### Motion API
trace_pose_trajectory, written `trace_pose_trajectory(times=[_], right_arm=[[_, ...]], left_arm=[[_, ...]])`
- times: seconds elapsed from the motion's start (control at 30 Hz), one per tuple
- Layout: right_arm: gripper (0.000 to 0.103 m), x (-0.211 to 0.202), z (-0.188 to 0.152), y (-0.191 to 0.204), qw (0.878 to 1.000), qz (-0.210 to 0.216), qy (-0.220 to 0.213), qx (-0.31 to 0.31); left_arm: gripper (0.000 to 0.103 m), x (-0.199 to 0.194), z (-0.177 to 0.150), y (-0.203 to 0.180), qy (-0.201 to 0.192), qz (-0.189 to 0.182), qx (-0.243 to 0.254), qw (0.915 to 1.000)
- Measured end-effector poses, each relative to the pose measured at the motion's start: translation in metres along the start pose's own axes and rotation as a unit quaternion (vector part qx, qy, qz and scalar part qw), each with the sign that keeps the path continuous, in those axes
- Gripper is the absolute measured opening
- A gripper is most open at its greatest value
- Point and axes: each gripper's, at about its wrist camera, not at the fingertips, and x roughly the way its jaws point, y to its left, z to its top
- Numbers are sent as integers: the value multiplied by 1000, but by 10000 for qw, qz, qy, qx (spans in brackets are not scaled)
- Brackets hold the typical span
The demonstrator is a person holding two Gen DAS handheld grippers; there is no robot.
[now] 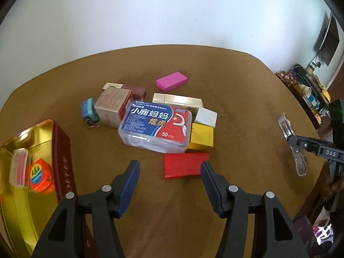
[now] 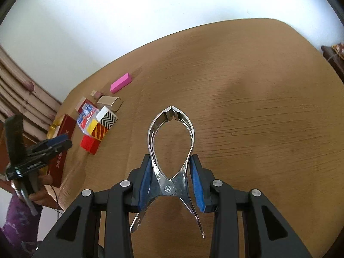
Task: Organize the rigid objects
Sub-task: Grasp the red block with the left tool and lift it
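Right gripper clamps the metal spring clip at its bowed sides near the pivot, held over bare counter. Clip looks stiff, light and slick; a grip near the rivet should stop it twisting. Left gripper is spread wide and holding nothing, hovering before the red box and floss-pick case. Gold tin sits left.

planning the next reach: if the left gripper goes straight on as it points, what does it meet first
Likely the red box, lying just ahead of the open left gripper, before the floss pick box; depth is uncertain.
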Motion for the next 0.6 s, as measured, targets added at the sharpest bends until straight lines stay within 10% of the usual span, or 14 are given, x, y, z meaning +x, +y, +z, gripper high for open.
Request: trace_pose_trajectory(times=[0.2, 0.33, 0.6], right_arm=[[33, 2, 1, -5, 9998, 142, 63, 113], [33, 6, 2, -6, 9997, 158, 120, 105], [33, 6, 4, -12, 9994, 272, 155, 161]], left_arm=[[60, 10, 1, 14, 377, -673, -965, 9923], [60, 13, -10, 37, 436, -1420, -2687, 9517], [60, 36, -16, 46, 962, -1254, -4128, 8970]])
